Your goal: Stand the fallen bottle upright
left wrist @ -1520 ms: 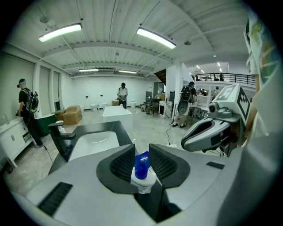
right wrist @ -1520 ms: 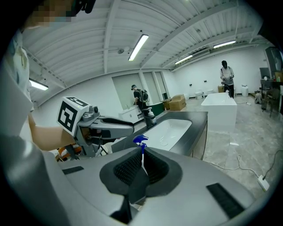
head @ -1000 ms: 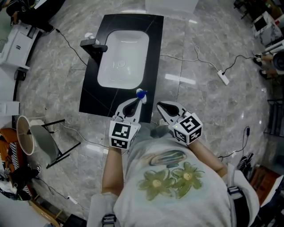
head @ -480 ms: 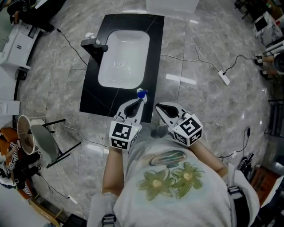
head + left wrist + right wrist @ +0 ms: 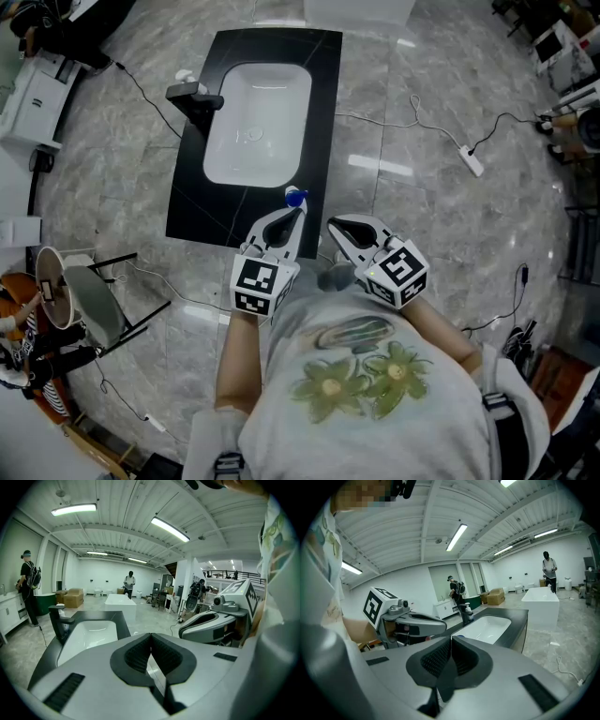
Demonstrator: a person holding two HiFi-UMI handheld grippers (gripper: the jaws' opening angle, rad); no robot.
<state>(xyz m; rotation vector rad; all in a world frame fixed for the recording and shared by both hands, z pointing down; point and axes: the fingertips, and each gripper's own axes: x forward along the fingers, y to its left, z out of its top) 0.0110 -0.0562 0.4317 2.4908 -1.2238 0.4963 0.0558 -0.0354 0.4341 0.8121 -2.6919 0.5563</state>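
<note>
A blue cap point(image 5: 297, 197) shows at the near edge of the black counter point(image 5: 192, 202). Whatever it belongs to is hidden under my left gripper point(image 5: 298, 214), which hangs just over it with its jaws shut and empty. My right gripper point(image 5: 336, 225) is beside it to the right, off the counter's edge, also shut on nothing. In the left gripper view the pads point(image 5: 140, 653) meet at the tip. In the right gripper view the pads point(image 5: 461, 656) also meet.
A white sink point(image 5: 258, 122) is set in the counter, with a dark faucet point(image 5: 192, 94) and a small white bottle point(image 5: 186, 75) at its left. A cable and power strip point(image 5: 472, 162) lie on the floor at the right. A folding stand point(image 5: 98, 300) is at the left. People stand far off.
Both grippers have stayed where they were, still shut. Only the head camera has shifted slightly.
</note>
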